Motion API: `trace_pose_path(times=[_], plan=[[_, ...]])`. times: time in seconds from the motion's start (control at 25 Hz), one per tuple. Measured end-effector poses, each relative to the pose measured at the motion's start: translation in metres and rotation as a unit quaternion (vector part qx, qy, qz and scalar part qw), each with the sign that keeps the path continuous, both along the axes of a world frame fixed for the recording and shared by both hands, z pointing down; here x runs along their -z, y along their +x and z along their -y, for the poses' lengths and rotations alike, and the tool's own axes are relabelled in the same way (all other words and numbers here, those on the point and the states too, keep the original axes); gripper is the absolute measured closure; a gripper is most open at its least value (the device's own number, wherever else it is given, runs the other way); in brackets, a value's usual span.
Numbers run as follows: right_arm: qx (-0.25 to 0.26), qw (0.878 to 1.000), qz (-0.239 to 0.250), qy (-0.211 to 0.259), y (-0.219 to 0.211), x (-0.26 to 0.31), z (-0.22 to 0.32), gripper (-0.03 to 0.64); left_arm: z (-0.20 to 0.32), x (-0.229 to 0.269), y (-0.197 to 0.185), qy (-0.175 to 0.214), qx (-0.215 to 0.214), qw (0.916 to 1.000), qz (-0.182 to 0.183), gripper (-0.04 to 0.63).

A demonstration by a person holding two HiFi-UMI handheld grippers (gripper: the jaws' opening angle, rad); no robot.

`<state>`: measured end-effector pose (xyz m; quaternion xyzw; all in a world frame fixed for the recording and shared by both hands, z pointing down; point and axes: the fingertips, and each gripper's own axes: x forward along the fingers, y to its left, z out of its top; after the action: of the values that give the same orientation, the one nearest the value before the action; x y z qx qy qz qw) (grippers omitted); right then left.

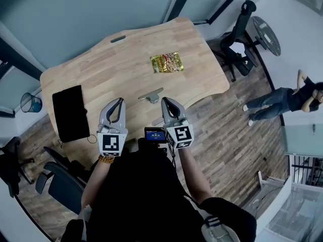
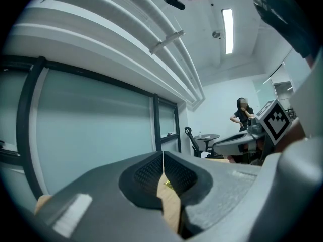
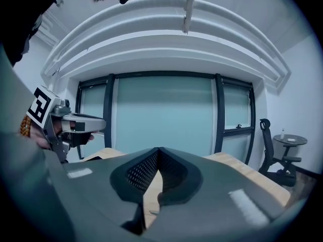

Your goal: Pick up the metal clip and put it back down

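Observation:
The metal clip (image 1: 151,95) lies flat on the wooden table (image 1: 101,69), just beyond and between my two grippers. My left gripper (image 1: 119,102) hovers over the table's near edge with its jaws shut and nothing between them. My right gripper (image 1: 165,101) is level with it on the other side, jaws shut and empty too. In the left gripper view the pads (image 2: 151,173) meet at the tips, with a sliver of table showing below. In the right gripper view the pads (image 3: 144,171) also touch, and a bit of the clip (image 3: 153,212) shows under them.
A yellow snack packet (image 1: 167,62) lies further back on the table. A black pad (image 1: 70,112) lies at the left end. Office chairs stand to the left (image 1: 55,180) and at the far right (image 1: 237,29). A person (image 1: 287,99) stands on the wood floor at right.

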<state>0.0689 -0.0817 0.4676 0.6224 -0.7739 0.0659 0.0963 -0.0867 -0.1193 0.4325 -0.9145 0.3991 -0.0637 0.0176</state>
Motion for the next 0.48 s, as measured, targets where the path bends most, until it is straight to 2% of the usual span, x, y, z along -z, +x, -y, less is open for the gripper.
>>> trace_pose_path(times=[0.48], plan=[[-0.002, 1.000, -0.013, -0.010, 0.0029, -0.0060, -0.0026, 0.595, -0.0051, -0.0024, 0.0018, -0.001, 0.002, 1.0000, 0.000, 0.589]])
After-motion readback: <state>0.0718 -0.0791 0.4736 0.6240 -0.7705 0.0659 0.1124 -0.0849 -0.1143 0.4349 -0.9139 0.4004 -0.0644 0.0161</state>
